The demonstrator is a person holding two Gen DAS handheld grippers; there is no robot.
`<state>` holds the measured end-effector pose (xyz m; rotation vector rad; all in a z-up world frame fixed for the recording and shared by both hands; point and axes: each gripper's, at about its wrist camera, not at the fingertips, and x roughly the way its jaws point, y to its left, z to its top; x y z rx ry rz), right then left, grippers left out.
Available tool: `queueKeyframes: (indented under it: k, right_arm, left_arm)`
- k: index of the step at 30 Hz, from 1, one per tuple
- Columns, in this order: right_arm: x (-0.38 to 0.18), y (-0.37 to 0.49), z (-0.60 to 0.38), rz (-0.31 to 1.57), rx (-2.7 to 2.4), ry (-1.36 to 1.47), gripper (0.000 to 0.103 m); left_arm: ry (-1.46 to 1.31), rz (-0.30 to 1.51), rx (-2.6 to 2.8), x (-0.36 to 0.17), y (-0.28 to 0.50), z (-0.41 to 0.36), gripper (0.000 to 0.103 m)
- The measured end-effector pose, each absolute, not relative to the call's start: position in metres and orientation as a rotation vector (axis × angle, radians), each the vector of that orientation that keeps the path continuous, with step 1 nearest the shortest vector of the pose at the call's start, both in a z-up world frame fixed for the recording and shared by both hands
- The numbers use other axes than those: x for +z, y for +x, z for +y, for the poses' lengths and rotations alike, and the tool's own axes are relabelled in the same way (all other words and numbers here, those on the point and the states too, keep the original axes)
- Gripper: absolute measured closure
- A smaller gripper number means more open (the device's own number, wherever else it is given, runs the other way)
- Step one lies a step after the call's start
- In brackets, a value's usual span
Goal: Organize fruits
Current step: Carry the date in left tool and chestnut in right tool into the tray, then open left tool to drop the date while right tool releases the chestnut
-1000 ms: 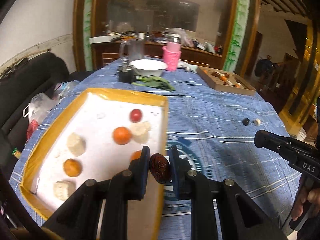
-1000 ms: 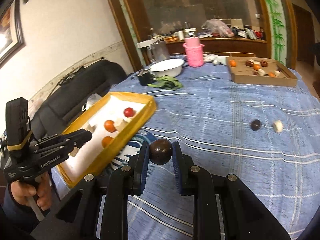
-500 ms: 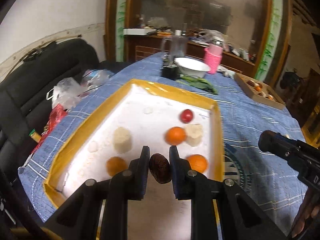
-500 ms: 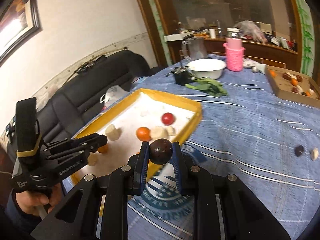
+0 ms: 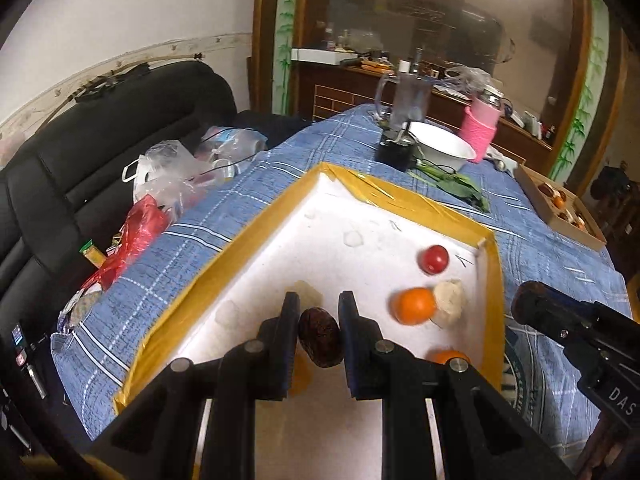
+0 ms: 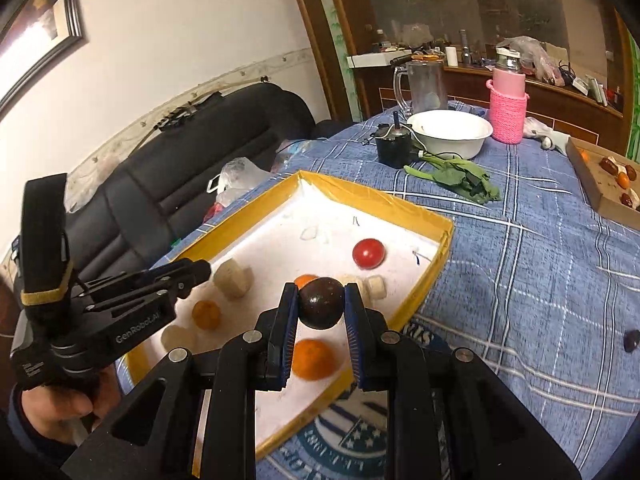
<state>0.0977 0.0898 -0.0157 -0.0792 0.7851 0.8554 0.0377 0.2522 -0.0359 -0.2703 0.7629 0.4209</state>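
Two grippers up, both loaded. Left gripper [image 5: 319, 334] is clamped on a wrinkled dark brown date [image 5: 320, 337], held over the white floor of the yellow-rimmed tray [image 5: 256, 228], near its left-hand side in the left wrist view. Right gripper [image 6: 320, 308] is clamped on a round dark fruit [image 6: 321, 302], smooth and near-black, hanging over the near-right part of the same tray.

In the tray: red fruit [image 6: 369, 253] toward the far right corner, an orange [image 5: 413, 305] touching a pale cream chunk [image 5: 450, 308], a second orange [image 6: 313, 359] under the right gripper's fingers, a smaller orange one [image 6: 206, 314] close to the left gripper's tip, and a pale cylinder piece [image 6: 233, 278] just beyond that tip. Another pale lump [image 6: 176, 336] sits near the tray's left edge.

Tray sits on a blue plaid tablecloth [image 6: 520, 280]. One loose dark fruit [image 6: 632, 340] lies on the cloth well to the right. Cardboard box [image 6: 600, 196] with more fruits at far right. White bowl [image 6: 450, 132], pink knit-sleeved bottle [image 6: 507, 108], clear jug [image 6: 424, 84] and leafy greens [image 6: 456, 178] at the far end. A hand [image 6: 56, 408] grips the left tool's handle.
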Motion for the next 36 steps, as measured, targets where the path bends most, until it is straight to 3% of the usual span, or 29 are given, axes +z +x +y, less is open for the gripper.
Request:
queueKeyframes:
  k: [32, 34, 35, 36]
  right_arm:
    - [-0.053, 0.157, 0.135, 0.87, 0.814, -0.097, 0.08]
    - [-0.053, 0.158, 0.132, 0.869, 0.804, -0.094, 0.075]
    - [-0.053, 0.157, 0.13, 0.867, 0.8, -0.091, 0.066]
    - [-0.051, 0.157, 0.127, 0.862, 0.797, -0.087, 0.056]
  left_arm:
    - [-0.256, 0.847, 0.5, -0.054, 0.085, 0.268, 0.08]
    - [-0.263, 0.849, 0.507, -0.054, 0.084, 0.27, 0.08]
    - [-0.258, 0.845, 0.516, -0.053, 0.083, 0.27, 0.077]
    - [-0.254, 0.843, 0.535, -0.052, 0.08, 0.271, 0.067]
